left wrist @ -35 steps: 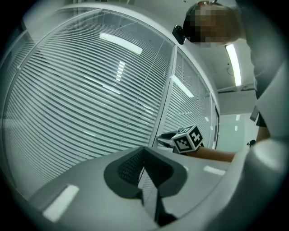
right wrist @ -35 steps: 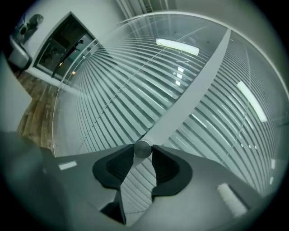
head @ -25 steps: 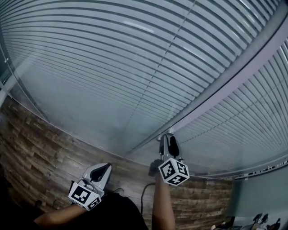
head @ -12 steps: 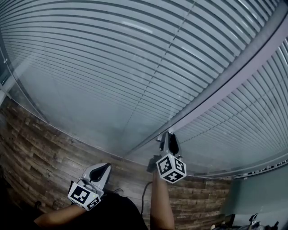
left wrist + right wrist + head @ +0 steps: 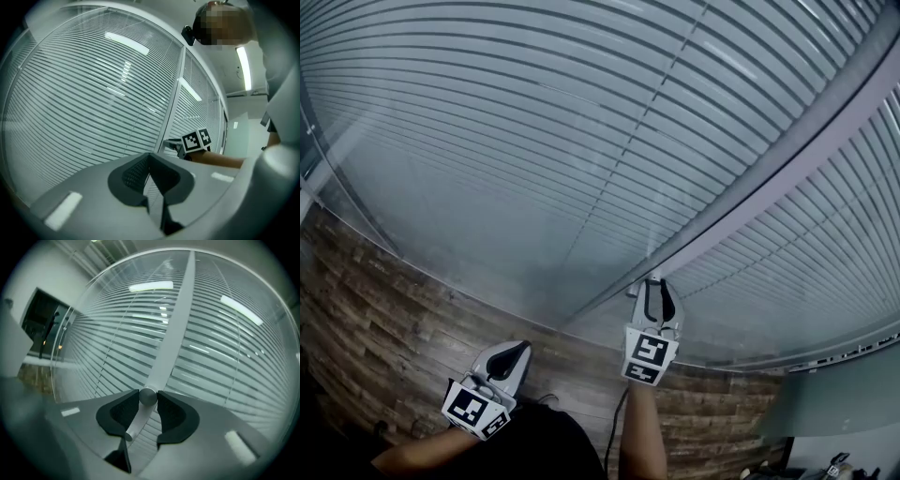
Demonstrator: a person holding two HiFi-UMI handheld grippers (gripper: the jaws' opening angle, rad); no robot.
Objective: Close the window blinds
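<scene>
Grey slatted blinds hang behind glass on both sides of a pale mullion. On that mullion sits a small round metal knob with a pale stem running down from it. My right gripper has just been closing, and the knob is between its pads, which press on both sides. In the head view the right gripper points at the mullion's lower part. My left gripper hangs lower left, away from the glass, with its tips together and nothing between them.
A wood-look wall panel runs under the window. A dark cable hangs beside my right forearm. A dark doorway shows at the far left of the right gripper view. The person's body fills the right edge of the left gripper view.
The right gripper's marker cube has rolled about its own axis while staying at the mullion. The left gripper has not moved.
</scene>
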